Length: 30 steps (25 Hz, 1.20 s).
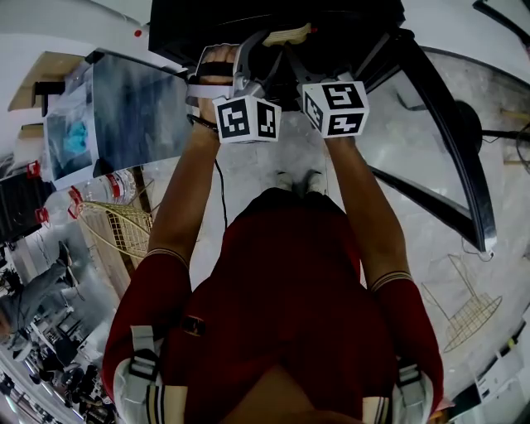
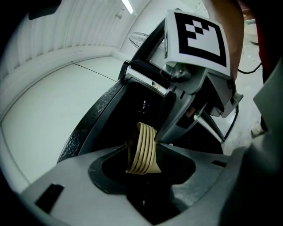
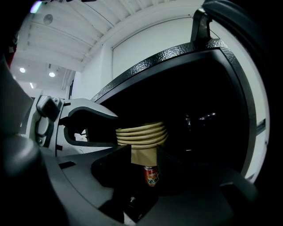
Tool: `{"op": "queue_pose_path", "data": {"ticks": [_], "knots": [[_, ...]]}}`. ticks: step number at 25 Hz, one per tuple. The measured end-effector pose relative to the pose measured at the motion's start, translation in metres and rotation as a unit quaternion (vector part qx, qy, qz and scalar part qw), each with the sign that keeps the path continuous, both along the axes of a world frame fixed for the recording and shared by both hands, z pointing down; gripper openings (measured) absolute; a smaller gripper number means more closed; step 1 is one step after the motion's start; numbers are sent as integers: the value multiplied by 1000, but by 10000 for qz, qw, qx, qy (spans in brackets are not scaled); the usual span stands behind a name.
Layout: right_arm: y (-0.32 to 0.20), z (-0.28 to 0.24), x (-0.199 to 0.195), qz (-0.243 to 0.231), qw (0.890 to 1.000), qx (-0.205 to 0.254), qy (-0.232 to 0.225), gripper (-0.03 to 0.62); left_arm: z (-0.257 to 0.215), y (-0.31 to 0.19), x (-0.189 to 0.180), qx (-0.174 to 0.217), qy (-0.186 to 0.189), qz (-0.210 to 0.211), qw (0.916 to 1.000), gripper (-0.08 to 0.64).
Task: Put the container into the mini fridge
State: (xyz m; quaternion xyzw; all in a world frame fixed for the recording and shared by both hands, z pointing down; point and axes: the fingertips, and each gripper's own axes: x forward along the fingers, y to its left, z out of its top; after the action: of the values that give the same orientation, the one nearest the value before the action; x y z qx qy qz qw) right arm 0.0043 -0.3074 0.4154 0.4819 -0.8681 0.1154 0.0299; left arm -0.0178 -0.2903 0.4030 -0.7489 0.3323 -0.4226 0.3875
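Note:
A tan ribbed container [image 2: 142, 149] hangs at the mouth of the black mini fridge [image 1: 273, 21], whose door [image 1: 451, 132] stands swung out to the right. My left gripper [image 2: 142, 154] has the container between its jaws, which stand wide and do not clearly press on it. My right gripper [image 3: 143, 155] is shut on the container's [image 3: 141, 134] lower tan part. In the right gripper view, the left gripper's pale finger [image 3: 95, 130] reaches to the ribbed rim. From the head view both marker cubes [image 1: 247, 118] sit close together before the fridge, and a tan edge of the container [image 1: 288, 35] shows.
A red drink can [image 3: 151, 175] stands inside the dark fridge, below and behind the container. Left of me are red-capped bottles [image 1: 91, 192] and a wire basket [image 1: 120, 228]. Another wire basket [image 1: 472, 310] lies on the floor at right. A cable [image 1: 222, 199] hangs down.

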Motion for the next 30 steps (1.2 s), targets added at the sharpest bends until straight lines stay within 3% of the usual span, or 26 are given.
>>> {"op": "queue_pose_path", "data": {"ticks": [6, 12, 15, 20, 24, 26, 28, 30], "knots": [[-3, 0, -1, 6, 10000, -12, -20, 155, -14, 12, -4, 80, 930, -109, 9956, 178], [-7, 2, -2, -14, 10000, -21, -8, 155, -29, 22, -11, -216, 2333, -361, 9715, 178], [-8, 0, -5, -15, 10000, -13, -2, 156, -40, 28, -17, -294, 2987, -463, 9528, 178], [-11, 1, -7, -22, 10000, -19, 9, 155, -52, 35, -30, -664, 3994, -734, 9114, 163], [-14, 1, -10, -31, 10000, -28, 17, 155, -57, 43, -38, -1071, 4764, -858, 8684, 140], [-16, 1, -12, -34, 10000, -35, 15, 155, -62, 47, -40, -1171, 5047, -840, 8512, 113], [-18, 0, -13, -25, 10000, -43, 7, 155, -67, 50, -43, -1146, 5184, -797, 8437, 85], [-21, 0, -13, -7, 10000, -49, 7, 155, -70, 53, -45, -1105, 5218, -765, 8424, 66]]}}
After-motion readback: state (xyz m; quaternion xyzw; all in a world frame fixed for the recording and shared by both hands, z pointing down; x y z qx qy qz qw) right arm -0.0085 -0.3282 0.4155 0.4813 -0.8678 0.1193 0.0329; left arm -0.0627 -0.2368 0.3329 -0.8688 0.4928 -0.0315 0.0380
